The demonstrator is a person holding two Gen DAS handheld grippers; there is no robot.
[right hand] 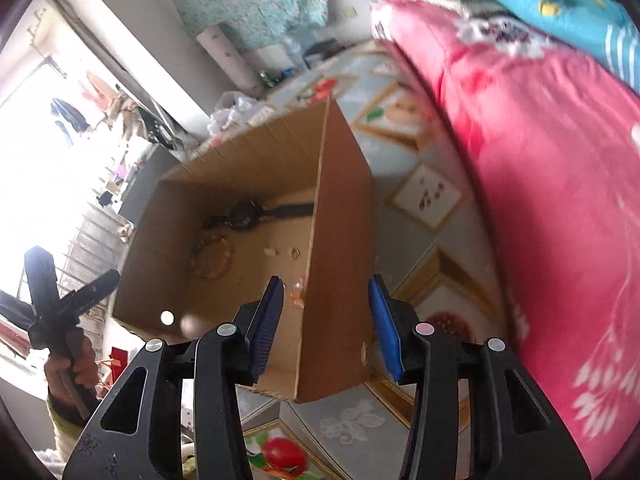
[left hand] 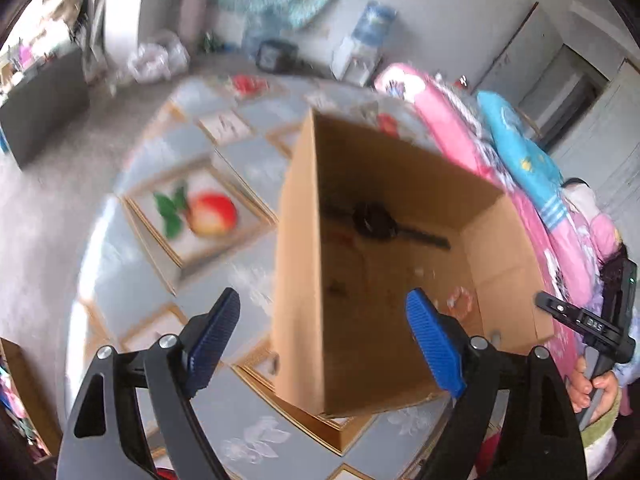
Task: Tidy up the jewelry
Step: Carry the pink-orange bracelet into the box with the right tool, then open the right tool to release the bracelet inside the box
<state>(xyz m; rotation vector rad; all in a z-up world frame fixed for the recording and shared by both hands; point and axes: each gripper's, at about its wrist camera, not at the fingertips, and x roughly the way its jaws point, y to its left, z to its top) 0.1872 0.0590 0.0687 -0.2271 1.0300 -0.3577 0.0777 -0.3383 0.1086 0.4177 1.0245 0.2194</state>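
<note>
An open cardboard box stands on the table. On its floor lie a black watch, a bead bracelet, a pinkish bracelet and small earrings. My left gripper hovers over the box's near corner, open wide and holding nothing. My right gripper is open above the box's right wall, whose top edge runs between the pads untouched. A small white ball shows against the box's front wall. Each view shows the other gripper in a hand.
The table wears a grey cloth with framed fruit pictures. Folded pink quilts and a blue pillow are stacked along the box's right side. A water jug stands by the far wall.
</note>
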